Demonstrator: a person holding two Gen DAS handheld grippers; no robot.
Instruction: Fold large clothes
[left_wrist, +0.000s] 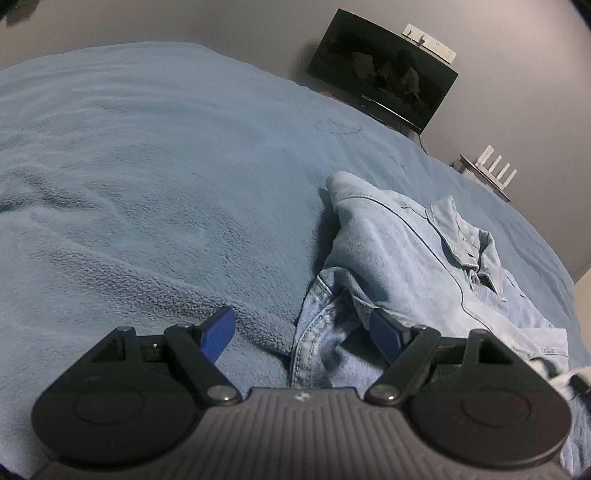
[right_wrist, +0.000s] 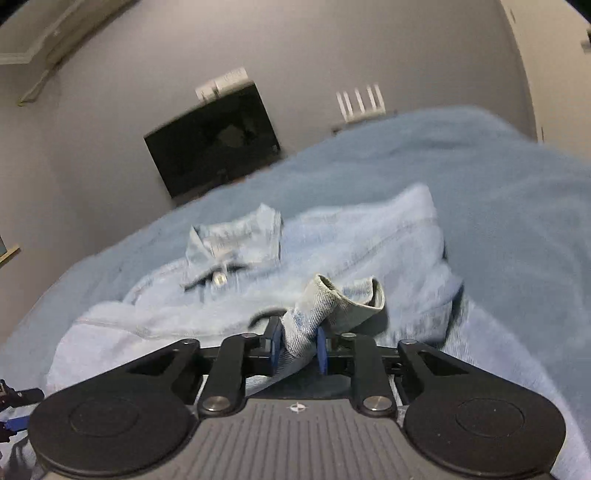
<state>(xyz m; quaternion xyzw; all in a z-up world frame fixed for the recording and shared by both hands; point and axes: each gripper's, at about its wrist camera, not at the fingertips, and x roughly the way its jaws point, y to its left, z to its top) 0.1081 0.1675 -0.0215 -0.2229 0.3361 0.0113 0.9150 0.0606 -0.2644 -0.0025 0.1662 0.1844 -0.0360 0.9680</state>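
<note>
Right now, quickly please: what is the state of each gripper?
Left gripper: open, holding nothing, over the edge of the denim shirt.
Right gripper: closed on a fold of the shirt.

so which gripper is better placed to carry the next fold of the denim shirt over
Right. The right gripper is already shut on a bunched piece of the denim shirt, likely a cuff. The left gripper is open, one finger over the blue blanket, holding nothing.
</note>
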